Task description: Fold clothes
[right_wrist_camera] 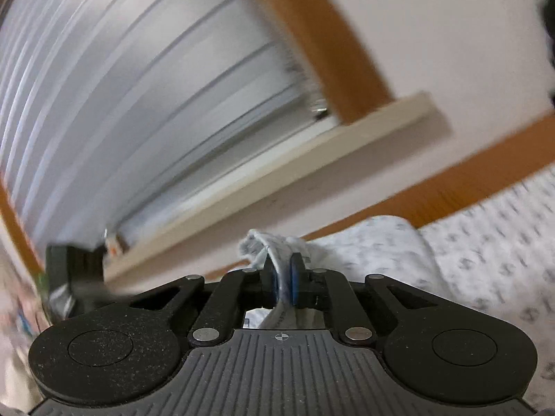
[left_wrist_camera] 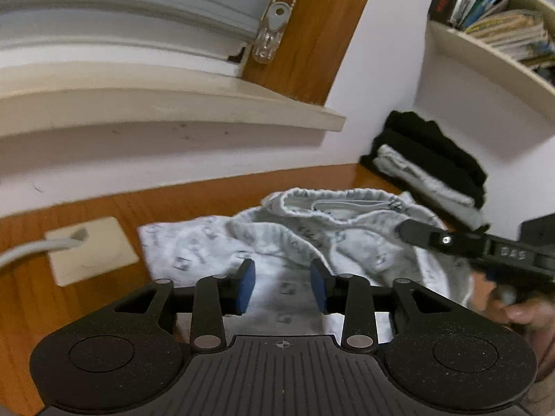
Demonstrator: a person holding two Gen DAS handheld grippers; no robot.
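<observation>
A: Left gripper [left_wrist_camera: 282,286]?
B: Jaws apart, nothing gripped; hovers over grey printed shorts [left_wrist_camera: 277,242], centre frame, on wood table [left_wrist_camera: 34,298].
A: Right gripper [right_wrist_camera: 283,284]?
B: Clenched on fold of shorts [right_wrist_camera: 485,242], lower centre. Folded pile [left_wrist_camera: 430,166] upper right, by wall.

Domestic room: slatted window blind [left_wrist_camera: 121,17] above a pale sill [left_wrist_camera: 173,104], wall shelf of books [left_wrist_camera: 499,10] at far right (folded clothes [left_wrist_camera: 430,163] beneath), wooden surface [left_wrist_camera: 208,201].
</observation>
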